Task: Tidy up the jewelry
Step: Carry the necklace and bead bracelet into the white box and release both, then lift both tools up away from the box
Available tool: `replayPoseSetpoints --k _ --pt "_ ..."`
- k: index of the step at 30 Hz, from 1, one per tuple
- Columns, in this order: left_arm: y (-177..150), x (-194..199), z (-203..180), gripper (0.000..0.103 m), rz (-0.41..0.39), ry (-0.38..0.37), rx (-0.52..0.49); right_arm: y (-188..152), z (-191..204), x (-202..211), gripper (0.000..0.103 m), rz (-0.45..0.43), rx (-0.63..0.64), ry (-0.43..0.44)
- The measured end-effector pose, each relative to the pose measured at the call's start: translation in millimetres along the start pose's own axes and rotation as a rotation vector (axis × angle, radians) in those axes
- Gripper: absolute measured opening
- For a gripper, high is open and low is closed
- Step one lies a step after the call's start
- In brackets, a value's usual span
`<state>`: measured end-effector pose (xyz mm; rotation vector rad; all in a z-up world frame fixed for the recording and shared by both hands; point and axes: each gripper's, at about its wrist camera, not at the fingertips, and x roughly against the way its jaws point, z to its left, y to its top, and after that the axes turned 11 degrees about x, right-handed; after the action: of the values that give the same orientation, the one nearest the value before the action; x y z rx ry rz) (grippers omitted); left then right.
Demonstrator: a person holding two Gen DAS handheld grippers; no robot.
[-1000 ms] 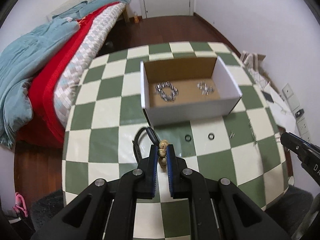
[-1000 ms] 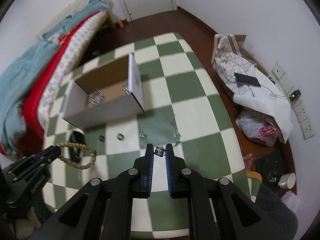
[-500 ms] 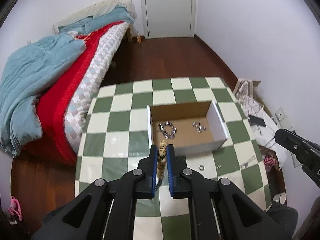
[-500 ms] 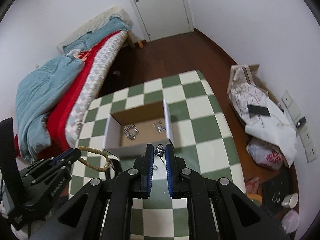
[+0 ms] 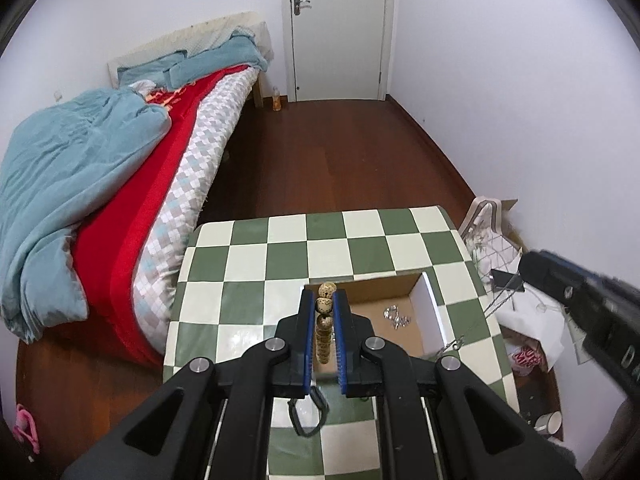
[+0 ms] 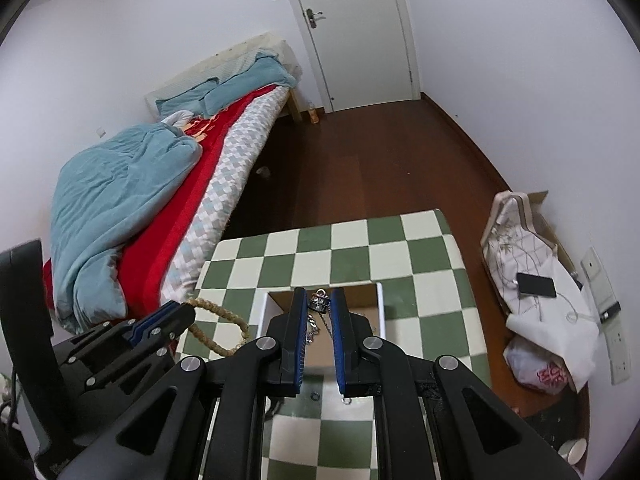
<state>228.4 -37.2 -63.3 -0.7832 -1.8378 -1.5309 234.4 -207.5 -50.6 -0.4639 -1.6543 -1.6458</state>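
My left gripper [image 5: 323, 308] is shut on a tan beaded bracelet [image 5: 325, 322] and holds it high above the near left part of the open cardboard box [image 5: 430, 312]. The bracelet also shows in the right wrist view [image 6: 218, 330], hanging as a loop from the left gripper [image 6: 160, 322]. My right gripper [image 6: 319, 304] is shut on a silver chain necklace [image 6: 318, 312] above the box [image 6: 380, 306]. The chain dangles below the right gripper [image 5: 576, 292] in the left wrist view [image 5: 476, 322]. Silver jewelry [image 5: 396, 316] lies in the box.
The box stands on a green and white checkered table [image 5: 280, 264]. A black band [image 5: 308, 412] and small rings [image 6: 314, 395] lie on the table near me. A bed [image 5: 120, 184] is to the left, bags and a phone [image 6: 536, 285] on the floor to the right.
Both grippers have risen well above the table with their jewelry and now hang over the box. The table and box look smaller and lower in both views.
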Motion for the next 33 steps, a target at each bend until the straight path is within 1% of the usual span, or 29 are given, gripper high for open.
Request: replayPoseSetpoints --k 3,6,9,15,21,23,25,26,27,28,29,30,31,33 --pt "8 -15 2 0.006 0.024 0.0 0.002 9 4 -13 0.012 0.018 0.011 0.012" --pt "12 -35 5 0.006 0.074 -0.01 0.007 12 5 -31 0.012 0.046 0.016 0.021" --pt "13 -62 9 0.006 0.148 -0.024 0.016 11 4 -54 0.012 0.086 0.01 0.031" --pt "4 -113 17 0.006 0.287 -0.044 0.047 4 -5 -93 0.012 0.163 -0.007 0.041" --pt "-3 -145 23 0.007 0.401 -0.081 0.091 -7 -19 -128 0.012 0.243 -0.034 0.052" --pt "-1 -147 25 0.009 0.411 -0.093 0.11 -9 -22 -137 0.012 0.272 -0.049 0.066" --pt "2 -146 27 0.011 0.401 -0.094 0.12 -14 -29 -150 0.013 0.317 -0.078 0.102" --pt "4 -145 27 0.014 0.39 -0.081 0.119 -16 -32 -155 0.013 0.335 -0.096 0.111" --pt "7 -143 28 0.02 0.377 -0.066 0.113 -18 -34 -159 0.014 0.349 -0.106 0.114" --pt "9 -141 29 0.041 0.356 -0.054 0.11 -21 -37 -165 0.014 0.374 -0.116 0.122" --pt "12 -139 31 0.074 0.335 -0.039 0.111 -24 -39 -170 0.016 0.395 -0.123 0.12" --pt "14 -136 32 0.089 0.313 -0.02 0.109 -27 -40 -174 0.03 0.41 -0.126 0.113" --pt "15 -133 34 0.097 0.288 -0.005 0.103 -28 -41 -176 0.049 0.42 -0.127 0.11" --pt "17 -130 37 0.097 0.257 0.035 0.085 -32 -43 -179 0.068 0.431 -0.117 0.08"
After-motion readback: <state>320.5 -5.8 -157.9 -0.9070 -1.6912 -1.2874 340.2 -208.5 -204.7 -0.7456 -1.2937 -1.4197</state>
